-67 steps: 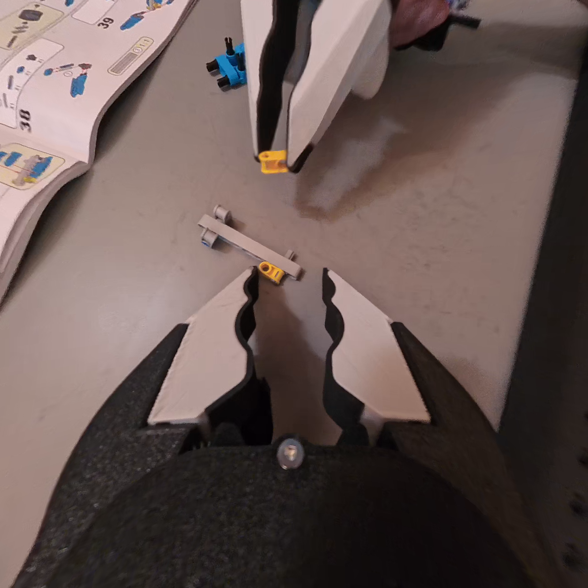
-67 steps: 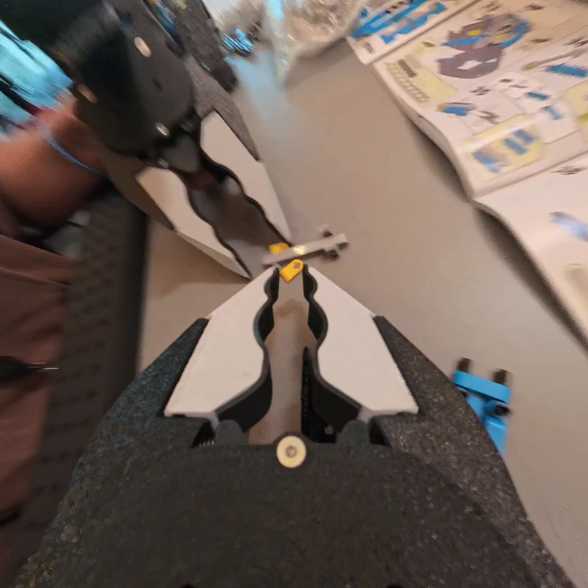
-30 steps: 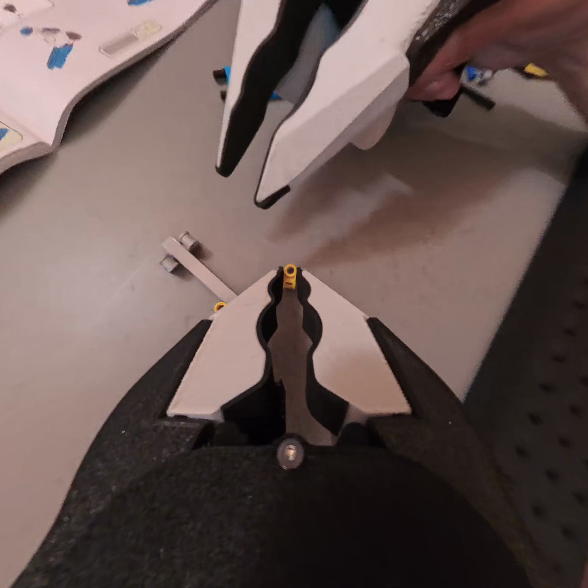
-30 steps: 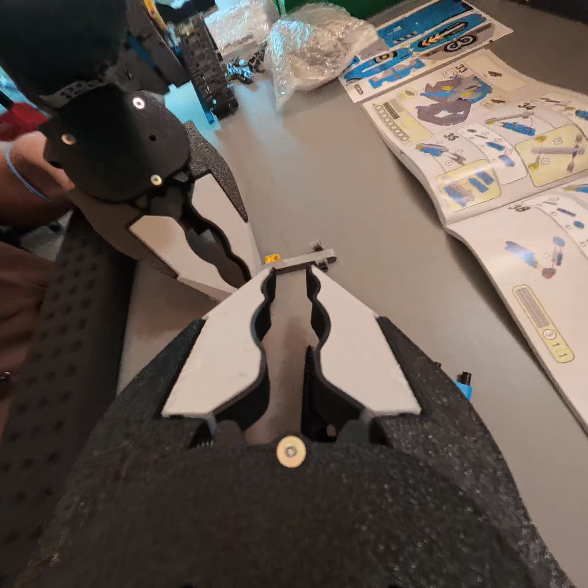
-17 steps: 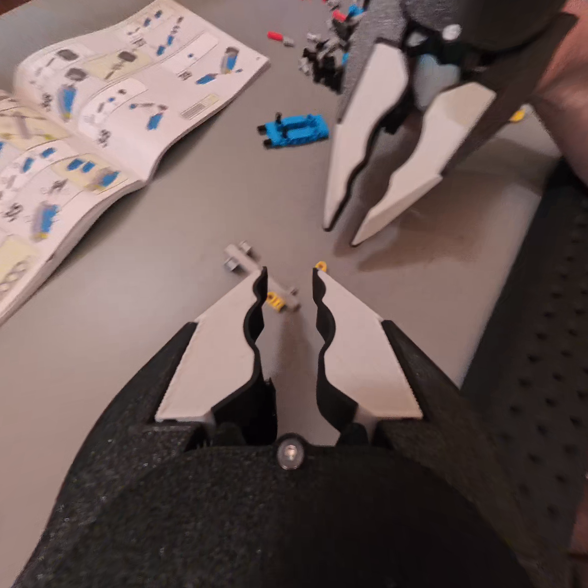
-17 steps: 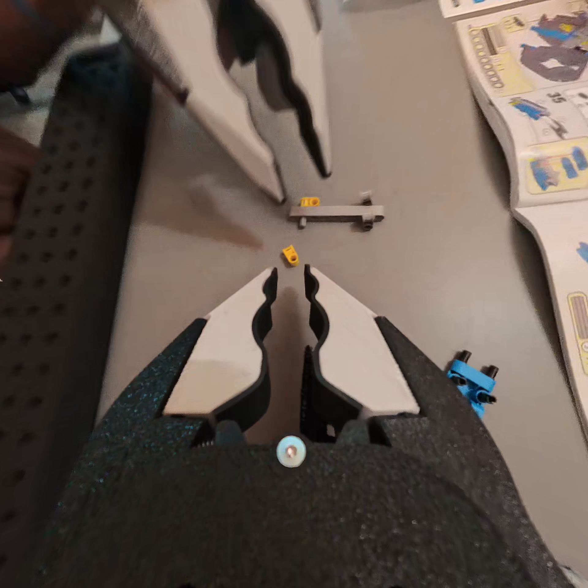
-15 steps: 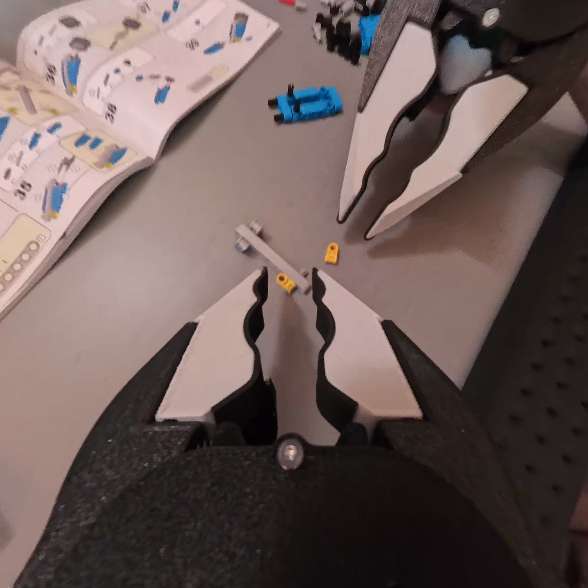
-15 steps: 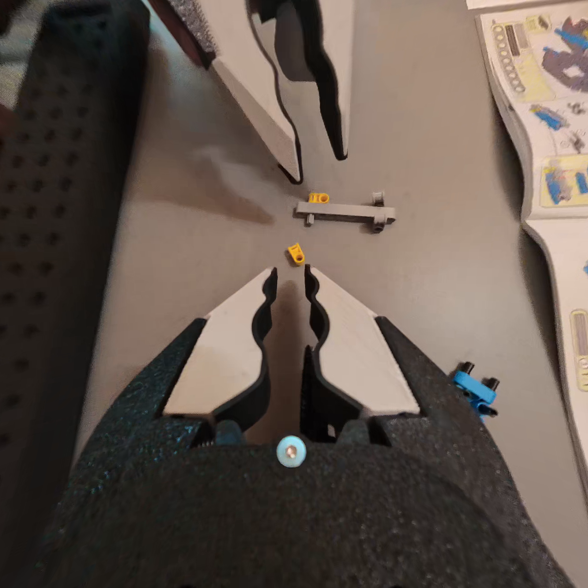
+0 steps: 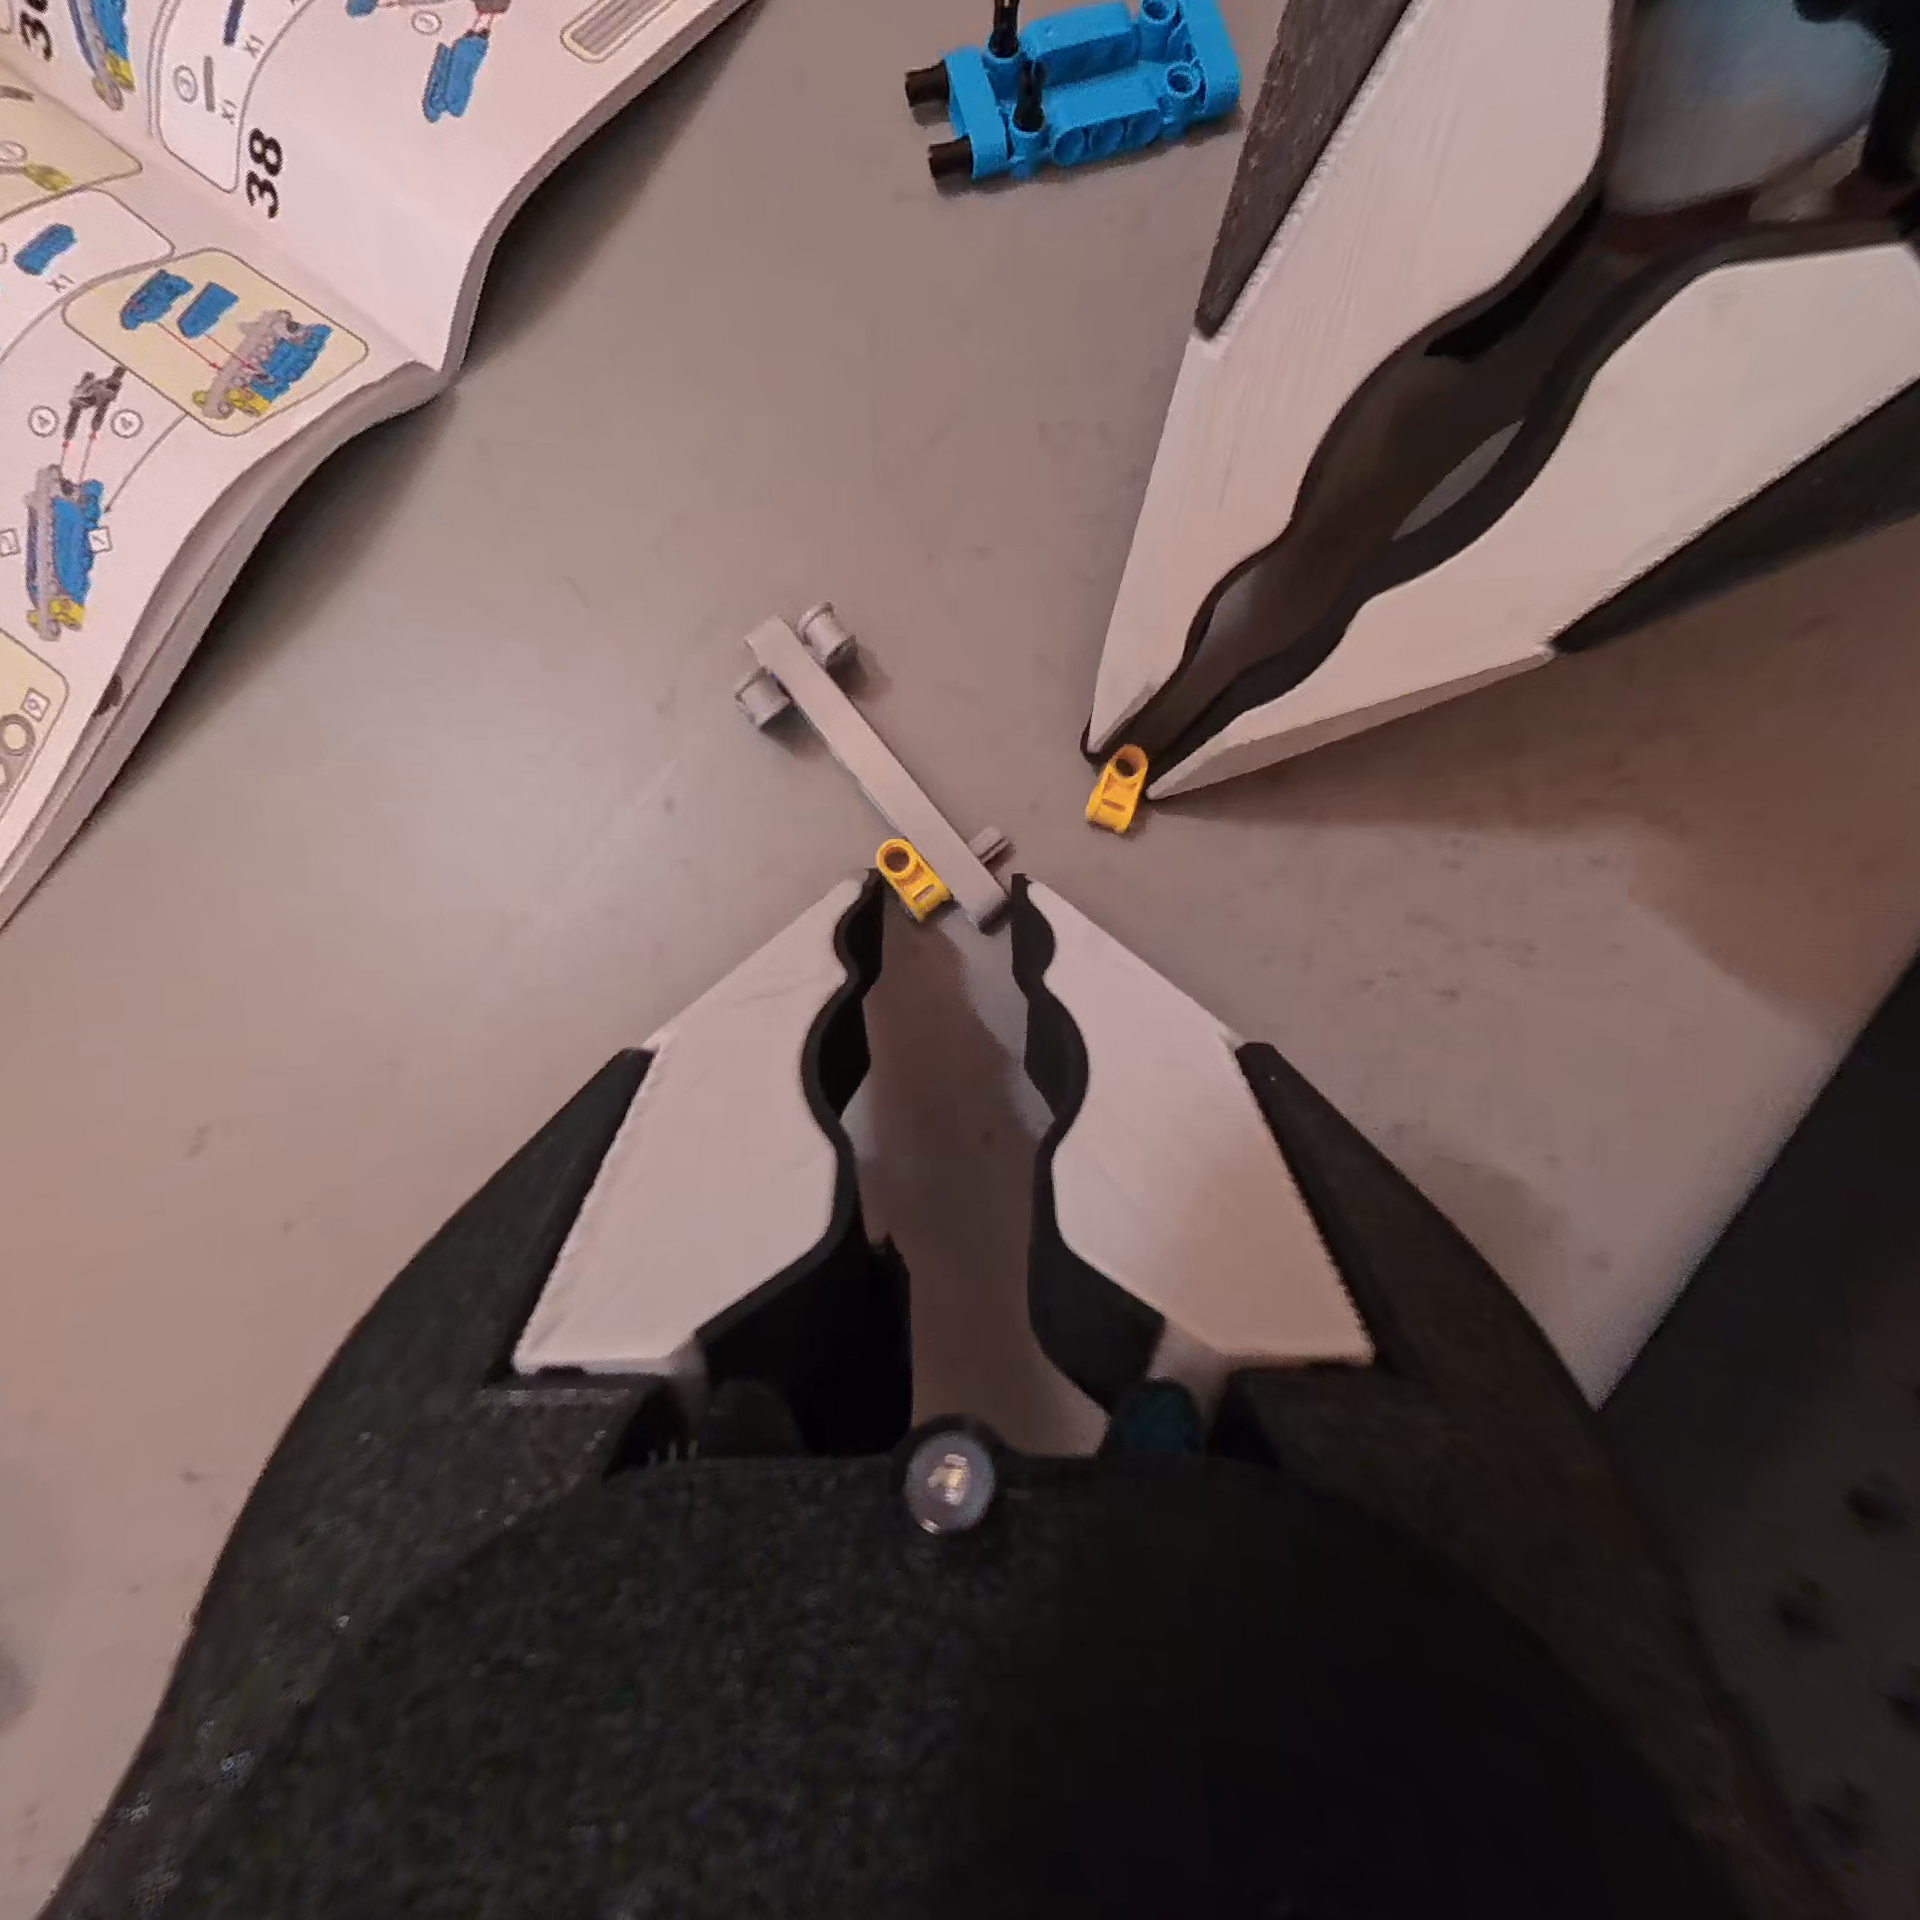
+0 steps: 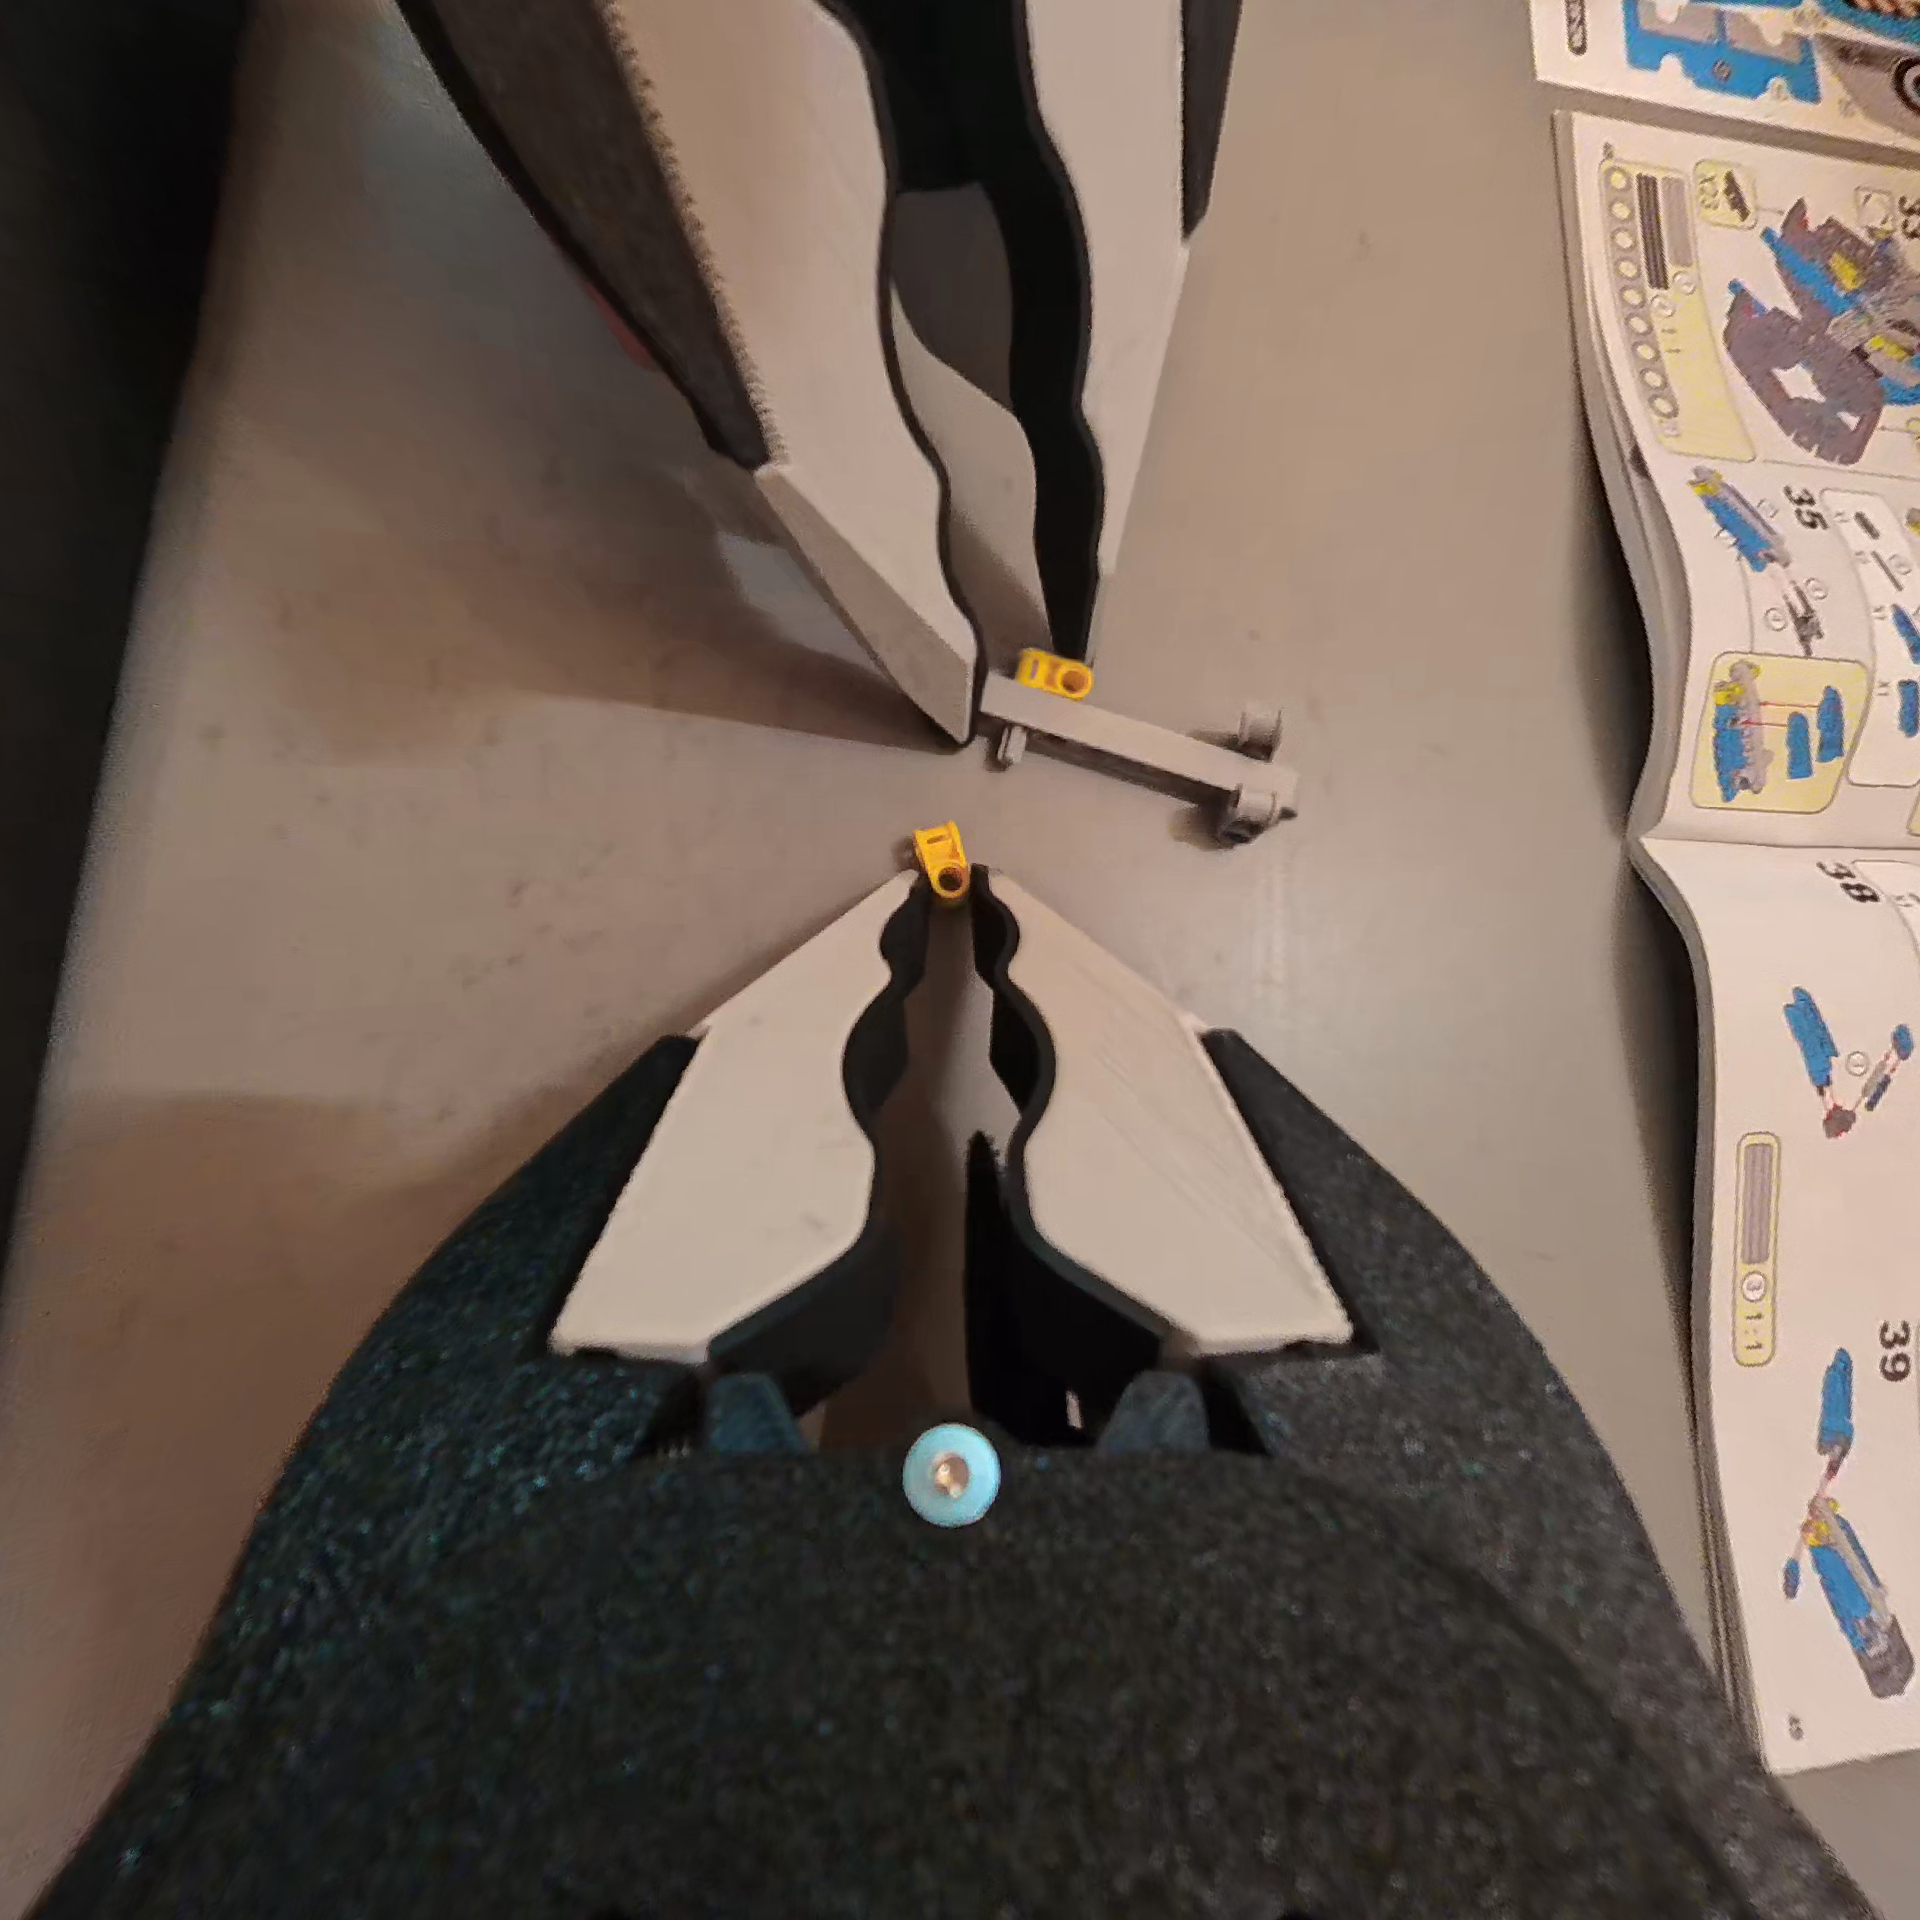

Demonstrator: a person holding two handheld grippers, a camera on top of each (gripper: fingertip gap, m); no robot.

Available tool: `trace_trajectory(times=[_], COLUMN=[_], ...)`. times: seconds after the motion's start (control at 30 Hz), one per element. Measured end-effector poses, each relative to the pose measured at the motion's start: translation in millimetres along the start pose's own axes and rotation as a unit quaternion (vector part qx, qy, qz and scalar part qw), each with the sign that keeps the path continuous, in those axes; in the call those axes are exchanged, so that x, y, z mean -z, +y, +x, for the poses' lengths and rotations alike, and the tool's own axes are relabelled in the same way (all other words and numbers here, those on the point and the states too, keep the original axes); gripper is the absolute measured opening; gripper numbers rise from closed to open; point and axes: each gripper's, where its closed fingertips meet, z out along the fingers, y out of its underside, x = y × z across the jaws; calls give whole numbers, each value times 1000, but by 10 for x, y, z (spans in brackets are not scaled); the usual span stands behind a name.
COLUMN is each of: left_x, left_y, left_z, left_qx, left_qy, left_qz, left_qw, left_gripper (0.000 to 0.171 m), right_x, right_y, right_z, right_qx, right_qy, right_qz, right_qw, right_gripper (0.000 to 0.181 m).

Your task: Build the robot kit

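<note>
Left wrist view: an open instruction booklet [image 9: 208, 260] lies at the bench's [image 9: 468, 727] far left edge, a blue block [image 9: 1081, 94] beside it. Left gripper [image 9: 943, 888], jaws apart, straddles the end of a grey beam [image 9: 883, 764] bearing a yellow connector [image 9: 912, 878]. Right gripper [image 10: 945, 878] is closed on a loose yellow connector [image 10: 941, 857] mid-bench.

Yellow connector [image 10: 941, 857], grey beam [image 10: 1132, 750].
</note>
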Motion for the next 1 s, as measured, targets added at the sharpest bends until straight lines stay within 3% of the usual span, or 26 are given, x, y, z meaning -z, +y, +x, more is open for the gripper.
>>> trace_trajectory(times=[0.13, 0.23, 0.27, 0.5, 1.0], left_x=[4, 36, 54, 78, 100], left_y=[-6, 39, 72, 111, -60], left_z=[28, 126, 180, 222, 287], left_qx=[-60, -121, -131, -129, -96], left_qy=[5, 33, 51, 78, 105], left_qz=[7, 7, 6, 9, 52], left_qw=[998, 992, 990, 989, 988], left_gripper=[21, 17, 8, 8, 19], right_x=[-6, -8, -11, 25, -30], right_y=[-17, -55, -66, -177, -104], right_z=[-48, -227, -271, -285, -291], right_qx=[3, 0, 1, 18, 27], right_qy=[-15, -66, -75, -54, -44], right_qz=[7, 15, 15, 20, -8], right_qw=[1000, 998, 997, 998, 999], right_gripper=[7, 7, 7, 18, 7])
